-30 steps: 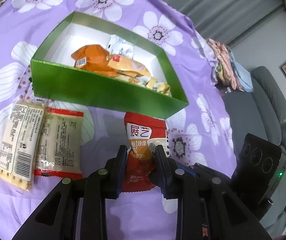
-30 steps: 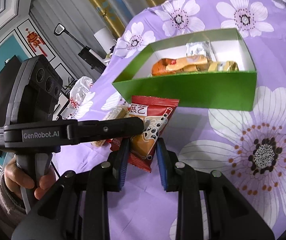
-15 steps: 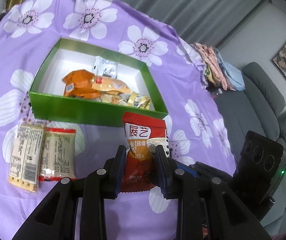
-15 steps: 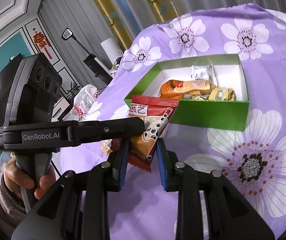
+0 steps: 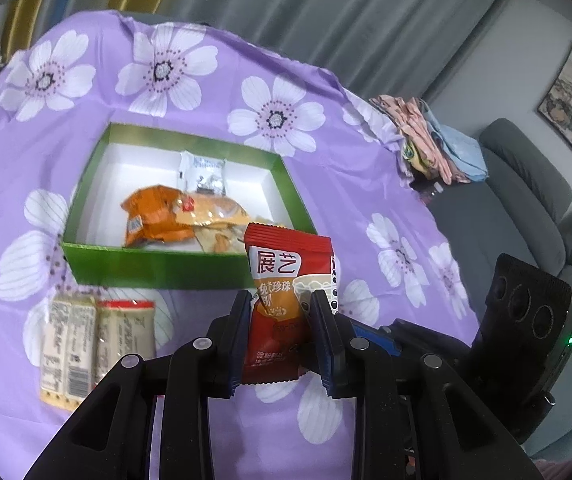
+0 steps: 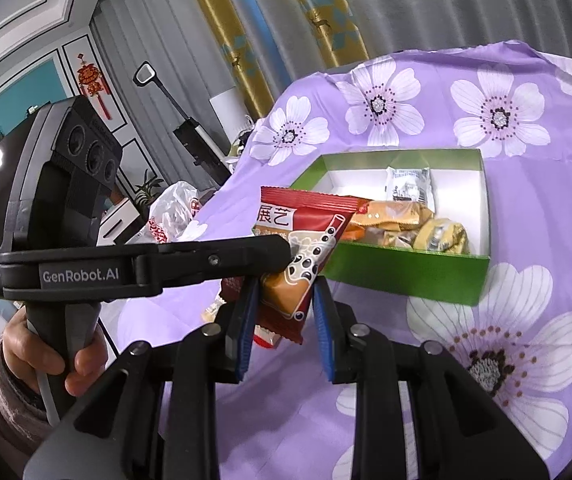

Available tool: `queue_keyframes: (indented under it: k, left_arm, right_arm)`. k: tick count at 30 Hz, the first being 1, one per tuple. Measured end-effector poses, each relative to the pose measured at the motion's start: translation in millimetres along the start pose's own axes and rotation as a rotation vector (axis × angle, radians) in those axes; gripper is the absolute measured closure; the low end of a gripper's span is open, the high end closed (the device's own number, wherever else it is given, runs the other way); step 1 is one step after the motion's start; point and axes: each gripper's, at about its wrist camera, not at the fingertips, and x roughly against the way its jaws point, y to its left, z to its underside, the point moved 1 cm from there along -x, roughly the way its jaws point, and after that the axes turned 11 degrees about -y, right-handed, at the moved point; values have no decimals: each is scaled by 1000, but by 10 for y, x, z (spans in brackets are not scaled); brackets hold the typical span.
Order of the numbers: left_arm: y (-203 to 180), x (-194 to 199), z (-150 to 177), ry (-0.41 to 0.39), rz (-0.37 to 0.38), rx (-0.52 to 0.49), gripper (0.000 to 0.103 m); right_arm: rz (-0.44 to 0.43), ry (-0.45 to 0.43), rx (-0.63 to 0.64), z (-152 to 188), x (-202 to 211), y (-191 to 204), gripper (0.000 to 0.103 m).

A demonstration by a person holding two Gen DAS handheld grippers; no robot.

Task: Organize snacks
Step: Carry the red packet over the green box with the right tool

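The left gripper (image 5: 280, 336) is clamped on the red snack packet (image 5: 288, 280), lifted just before the green box (image 5: 158, 268). The right gripper (image 6: 284, 324) stands apart, holding nothing. Better to carry the packet above the box's near wall, then release low.

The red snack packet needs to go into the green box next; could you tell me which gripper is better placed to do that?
Left: the left gripper already clamps the red packet near the green box; the right gripper holds nothing.

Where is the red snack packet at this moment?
In the left wrist view, the red snack packet is held between the left gripper fingers, above the purple tablecloth, near the green box.
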Motion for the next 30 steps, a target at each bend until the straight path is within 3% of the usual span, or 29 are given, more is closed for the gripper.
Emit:
queue_keyframes:
  k: [30]
  left_arm:
    - [221,-508,-579,-35,-3,-53,75]
  right_arm:
    - [45,-30,71,-473,-543,-335,75]
